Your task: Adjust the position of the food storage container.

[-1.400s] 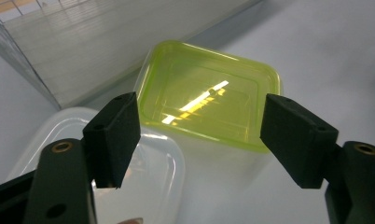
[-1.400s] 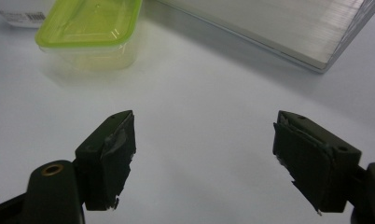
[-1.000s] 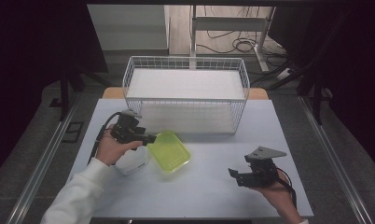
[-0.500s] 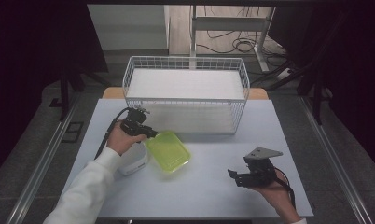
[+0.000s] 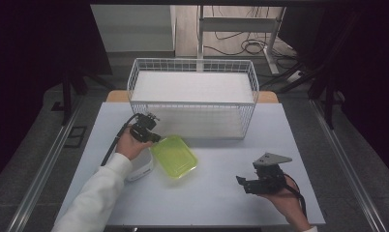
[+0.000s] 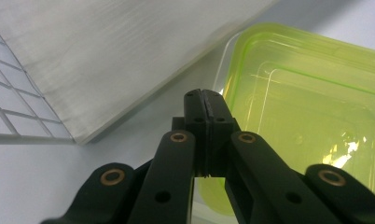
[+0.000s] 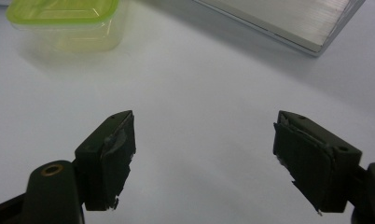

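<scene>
You have two grippers on one table (image 5: 216, 193), with one box, one white container and one wire basket to work among.

At the far left of the high view, your left forearm in its white sleeve (image 5: 93, 193) crosses the white container (image 5: 140, 166), which sits on the table just left of the box and touches it as far as you can see.

Your left gripper (image 5: 154, 137) sits next to that, at the back left corner of the box (image 5: 174, 156), the one green-lidded tub on the table. Its jaws have just been closing and now stand pressed together. In the left gripper view the pads meet with nothing between them, and the green lid (image 6: 307, 121) lies just beyond and to the right of the tips, close beside them. Whether the tips touch the lid's rim you cannot tell.

Behind the box stands the basket (image 5: 192, 104), its single white liner board inside it, near the box but apart from it.

Farther right, your right gripper (image 5: 242, 182) rests low over bare table, well apart from the box. In the right gripper view its jaws stand spread wide and empty, with the box (image 7: 66, 23) far off at the upper left.
</scene>
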Demonstrator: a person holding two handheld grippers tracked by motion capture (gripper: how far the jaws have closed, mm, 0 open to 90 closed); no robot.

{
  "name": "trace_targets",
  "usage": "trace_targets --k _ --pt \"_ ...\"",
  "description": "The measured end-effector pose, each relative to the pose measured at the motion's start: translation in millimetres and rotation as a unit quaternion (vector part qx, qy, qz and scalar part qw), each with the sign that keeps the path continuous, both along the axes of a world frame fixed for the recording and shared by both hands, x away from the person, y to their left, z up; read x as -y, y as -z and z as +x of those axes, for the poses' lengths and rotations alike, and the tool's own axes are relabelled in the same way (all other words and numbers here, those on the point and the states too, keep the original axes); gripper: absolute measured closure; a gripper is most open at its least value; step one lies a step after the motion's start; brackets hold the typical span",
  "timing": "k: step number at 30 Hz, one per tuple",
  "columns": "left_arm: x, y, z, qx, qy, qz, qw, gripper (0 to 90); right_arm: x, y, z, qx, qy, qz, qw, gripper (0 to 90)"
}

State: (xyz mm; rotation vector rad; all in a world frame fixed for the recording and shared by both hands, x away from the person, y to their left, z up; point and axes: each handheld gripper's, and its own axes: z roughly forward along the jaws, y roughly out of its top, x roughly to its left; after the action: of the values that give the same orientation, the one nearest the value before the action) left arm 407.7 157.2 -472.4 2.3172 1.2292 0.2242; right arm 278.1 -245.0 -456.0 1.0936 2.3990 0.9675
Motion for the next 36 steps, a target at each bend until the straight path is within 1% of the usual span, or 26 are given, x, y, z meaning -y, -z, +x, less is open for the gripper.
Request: trace_targets --k 1,3,4,5,6,8,9,10,12,18,20,21,22,23,24,25,26,27,28,29,30,31,32,33,34,36 --pt "0.0 0.0 0.0 0.0 0.0 0.0 1.0 90.0 -0.1 0.7 0.1 0.001 0.002 -0.001 1.0 20.1" --pt "-1.4 0.5 0.8 0.003 -0.001 0.008 1.0 89.9 0.0 0.9 0.0 0.002 0.003 -0.003 1.0 20.0" --pt "-2.0 0.9 0.8 0.002 -0.005 0.009 0.9999 89.9 0.1 0.7 -0.2 0.002 0.003 -0.003 1.0 20.0" --pt "-2.3 1.7 1.0 0.003 -0.012 0.005 0.9999 89.9 0.4 0.5 -0.2 0.002 0.003 -0.004 1.0 20.0" --pt "-3.7 1.7 1.7 0.003 -0.011 0.01 0.9999 89.9 0.5 0.4 -0.1 0.001 0.003 -0.004 1.0 20.0" --pt "-4.1 2.1 2.0 0.0 -0.012 0.009 0.9999 89.9 0.5 0.7 0.1 0.002 0.004 -0.004 1.0 20.0" --pt "-3.1 4.0 2.5 -0.003 -0.015 0.005 0.9999 89.9 0.4 1.3 0.4 0.001 0.004 -0.005 1.0 20.0" --pt "-2.4 5.5 2.9 -0.004 -0.014 0.003 0.9999 89.9 0.3 1.8 0.6 0.0 0.005 -0.005 1.0 19.9" --pt "-1.2 7.3 3.2 -0.007 -0.014 0.008 0.9998 89.8 0.0 3.1 1.2 -0.001 0.009 -0.006 0.9999 19.6" --pt "0.7 7.9 1.9 -0.014 -0.008 0.005 0.9998 89.9 0.8 3.5 1.5 -0.002 0.013 -0.006 0.9999 19.5" --pt "4.7 9.1 -1.2 -0.018 0.001 0.006 0.9998 89.9 0.6 4.4 2.1 -0.003 0.014 -0.007 0.9999 19.5" --pt "6.0 9.4 -2.6 -0.02 0.008 0.01 0.9997 90.0 0.5 4.8 2.1 -0.003 0.014 -0.008 0.9999 19.5" --pt "6.0 9.4 -2.6 -0.02 0.008 0.01 0.9997 90.0 0.5 4.8 2.1 -0.003 0.014 -0.008 0.9999 19.5" --pt "9.3 10.3 -5.7 -0.025 0.022 0.019 0.9993 90.0 0.6 5.2 2.1 -0.004 0.015 -0.008 0.9998 19.5" --pt "9.3 10.3 -5.7 -0.025 0.022 0.019 0.9993 90.0 0.6 5.2 2.1 -0.004 0.015 -0.008 0.9998 19.5" --pt "15.6 11.7 -10.9 -0.022 0.021 0.013 0.9994 90.0 0.7 5.2 1.9 -0.003 0.016 -0.009 0.9998 19.5" --pt "15.6 11.7 -10.9 -0.022 0.021 0.013 0.9994 90.0 0.7 5.2 1.9 -0.003 0.016 -0.009 0.9998 19.5" --pt "19.6 10.6 -15.9 -0.028 0.031 0.009 0.9991 90.0 0.6 4.9 1.6 -0.002 0.015 -0.008 0.9998 19.5" --pt "19.6 10.6 -15.9 -0.028 0.031 0.009 0.9991 90.0 0.5 4.7 1.6 -0.002 0.015 -0.007 0.9999 19.5" --pt "23.4 9.6 -20.2 -0.025 0.04 0.012 0.9988 90.0 0.3 4.5 1.6 -0.002 0.015 -0.007 0.9999 19.5" --pt "23.4 9.6 -20.2 -0.025 0.04 0.012 0.9988 90.0 0.1 4.5 1.5 -0.002 0.015 -0.007 0.9999 19.5" --pt "26.0 9.0 -23.4 -0.029 0.047 0.015 0.9984 90.0 -0.1 4.6 1.4 -0.002 0.015 -0.008 0.9999 19.5" --pt "26.0 9.0 -23.4 -0.029 0.047 0.015 0.9984 90.0 -0.1 4.6 1.4 -0.002 0.015 -0.008 0.9999 19.5" --pt "27.6 8.3 -26.2 -0.031 0.059 0.026 0.9974 90.0 -0.6 4.5 1.1 -0.003 0.014 -0.008 0.9999 19.5" --pt "27.6 8.3 -26.2 -0.031 0.059 0.026 0.9974 90.0 -0.6 4.2 0.9 -0.003 0.014 -0.009 0.9999 19.5" --pt "34.8 9.6 -33.1 -0.038 0.07 0.025 0.9965 90.0 -1.0 3.8 0.5 -0.003 0.014 -0.007 0.9999 19.5"
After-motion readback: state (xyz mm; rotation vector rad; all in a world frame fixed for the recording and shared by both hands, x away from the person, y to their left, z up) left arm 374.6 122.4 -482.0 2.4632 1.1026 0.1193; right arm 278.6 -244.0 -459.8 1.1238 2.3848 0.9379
